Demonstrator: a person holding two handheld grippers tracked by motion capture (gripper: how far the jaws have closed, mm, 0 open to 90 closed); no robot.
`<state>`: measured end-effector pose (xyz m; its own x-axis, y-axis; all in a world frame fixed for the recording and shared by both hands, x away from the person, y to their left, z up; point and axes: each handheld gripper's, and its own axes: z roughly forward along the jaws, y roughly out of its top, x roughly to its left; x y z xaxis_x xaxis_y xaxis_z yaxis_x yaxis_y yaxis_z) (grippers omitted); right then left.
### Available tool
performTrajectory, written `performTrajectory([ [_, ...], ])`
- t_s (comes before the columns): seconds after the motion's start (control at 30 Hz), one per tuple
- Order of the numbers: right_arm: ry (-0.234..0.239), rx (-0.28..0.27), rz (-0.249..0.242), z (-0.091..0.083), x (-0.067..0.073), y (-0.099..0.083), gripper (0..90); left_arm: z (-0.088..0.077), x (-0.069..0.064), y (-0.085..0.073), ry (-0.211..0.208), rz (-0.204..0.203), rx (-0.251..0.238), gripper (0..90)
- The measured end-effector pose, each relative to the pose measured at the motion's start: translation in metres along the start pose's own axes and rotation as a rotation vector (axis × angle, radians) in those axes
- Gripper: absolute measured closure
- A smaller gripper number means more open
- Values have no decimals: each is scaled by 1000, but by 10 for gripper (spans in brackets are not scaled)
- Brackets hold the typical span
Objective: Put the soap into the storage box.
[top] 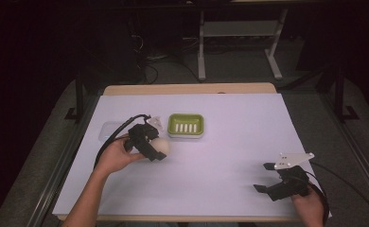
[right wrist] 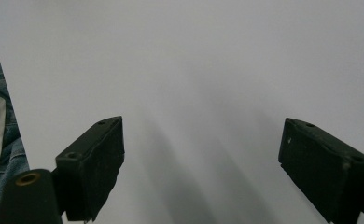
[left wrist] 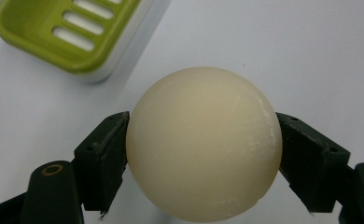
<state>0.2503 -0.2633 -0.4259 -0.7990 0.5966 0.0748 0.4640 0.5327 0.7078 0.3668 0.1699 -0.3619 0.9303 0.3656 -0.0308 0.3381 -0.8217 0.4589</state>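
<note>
Cream ball (left wrist: 203, 144) pinched by left hand-held gripper (top: 150, 144) | right hand-held gripper (top: 267, 177) spread, seemingly near table edge (top: 173, 218)

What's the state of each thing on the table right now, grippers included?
left gripper: shut on the cream ball.
cream ball: clamped between both jaws, beside the soap dish.
green soap dish: upright, nothing in it.
clear lid: flat on the white sheet, behind the left hand.
right gripper: open, nothing between the jaws.
</note>
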Motion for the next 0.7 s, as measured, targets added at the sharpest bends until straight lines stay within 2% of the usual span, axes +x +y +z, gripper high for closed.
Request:
performTrajectory([
  [0.03,0,-1,0,0,0,0,135,-1,1,7,-3,10,2,226],
  [0.13,-1,-7,-3,-1,0,1,135,-1,4,16,-8,14,2,226],
  [0.47,-1,-13,1,-1,0,1,135,2,11,38,-2,38,24,226],
  [0.7,-3,-20,4,-2,0,0,135,2,19,53,5,32,17,226],
])
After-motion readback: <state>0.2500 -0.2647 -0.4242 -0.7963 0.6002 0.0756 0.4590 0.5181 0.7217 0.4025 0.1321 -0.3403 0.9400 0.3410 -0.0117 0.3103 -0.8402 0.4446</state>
